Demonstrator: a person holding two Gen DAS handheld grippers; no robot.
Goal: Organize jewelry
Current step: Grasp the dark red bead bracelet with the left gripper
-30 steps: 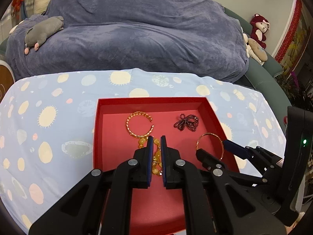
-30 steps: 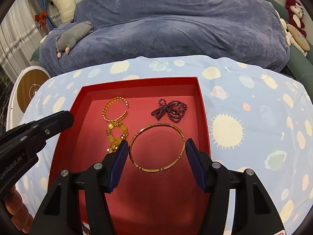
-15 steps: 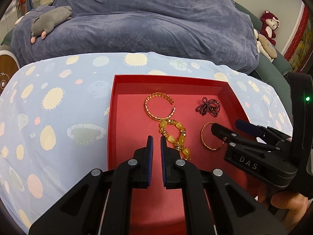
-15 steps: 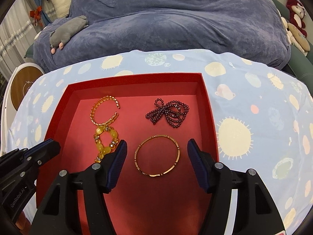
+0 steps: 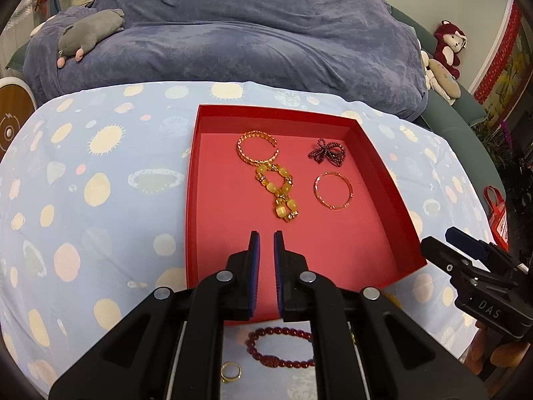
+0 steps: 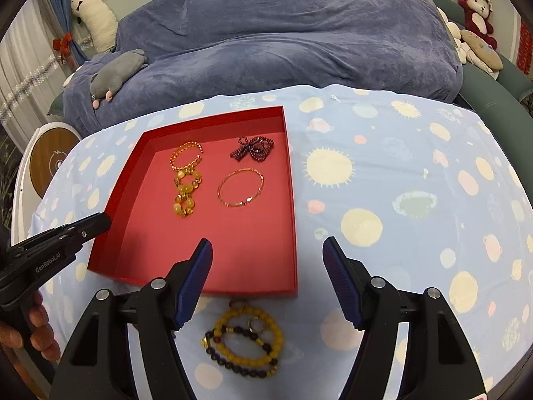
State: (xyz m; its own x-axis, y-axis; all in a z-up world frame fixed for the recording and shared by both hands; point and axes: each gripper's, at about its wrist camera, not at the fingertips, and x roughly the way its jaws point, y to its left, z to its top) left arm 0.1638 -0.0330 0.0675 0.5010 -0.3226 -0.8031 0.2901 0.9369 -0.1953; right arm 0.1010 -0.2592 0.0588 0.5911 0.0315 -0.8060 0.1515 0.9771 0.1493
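Sorting jewelry into the red tray (image 5: 393, 180): four pieces are lying inside.
You are carrying the left tongs (image 5: 264, 245) closed and empty, the right tongs (image 6: 266, 250) opening on nothing above the yellow bead bracelet (image 6: 248, 340) waiting on the bench (image 6: 416, 173).

1. A pale blue tablecloth (image 6: 399, 173) printed with suns and planets is covering the table.
2. A blue-grey blanket (image 5: 253, 36) is lying over the sofa at 12 o'clock.
3. A grey plush animal (image 5: 90, 31) is resting on the blanket at 10 o'clock.
4. A dark red plush bear (image 5: 449, 46) is sitting at 2 o'clock.
5. A white plush toy (image 6: 95, 16) is leaning at 10 o'clock in the right wrist view.
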